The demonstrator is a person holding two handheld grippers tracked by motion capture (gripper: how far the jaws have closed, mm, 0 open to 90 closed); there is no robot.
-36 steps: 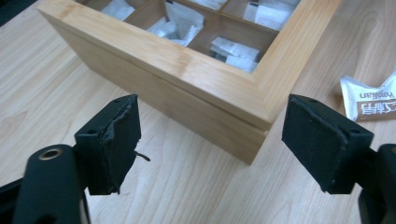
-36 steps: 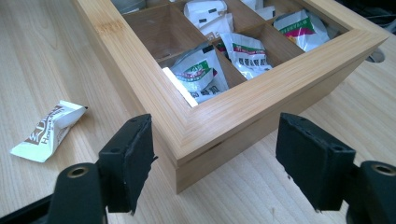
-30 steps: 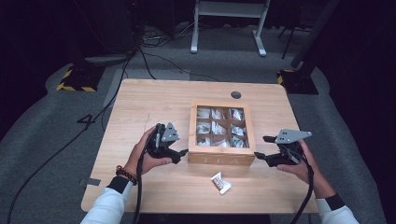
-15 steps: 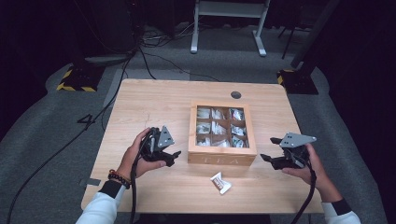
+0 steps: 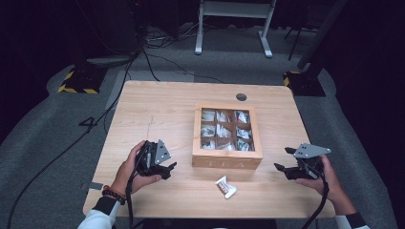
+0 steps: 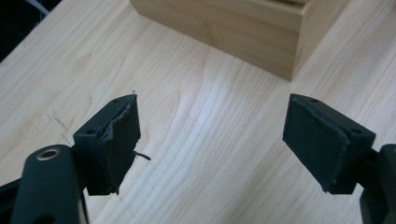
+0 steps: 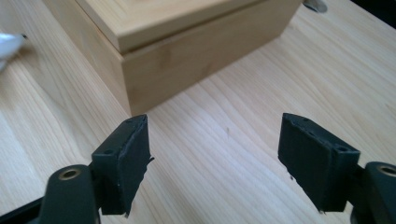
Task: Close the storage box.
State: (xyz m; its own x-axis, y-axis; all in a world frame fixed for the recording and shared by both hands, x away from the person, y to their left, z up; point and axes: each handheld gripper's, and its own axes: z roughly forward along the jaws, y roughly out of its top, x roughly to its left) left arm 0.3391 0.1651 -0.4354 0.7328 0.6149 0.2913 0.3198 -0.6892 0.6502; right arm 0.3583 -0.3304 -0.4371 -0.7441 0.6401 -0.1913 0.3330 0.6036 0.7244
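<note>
Dark room, grey carpet, cables on the floor behind a light wood surface (image 5: 157, 109). Wooden box (image 5: 227, 136) with nine compartments of white packets sits between the two claws. Left claw (image 5: 168, 170) is left of the box near its front corner, jaws spread wide, nothing held; box corner shows ahead of its right jaw. Right claw (image 5: 282, 168) is right of the box, clear of it, jaws also wide apart and empty. One white packet (image 5: 225, 186) lies on the surface in front of the box, between both claws, nearer the right one.
</note>
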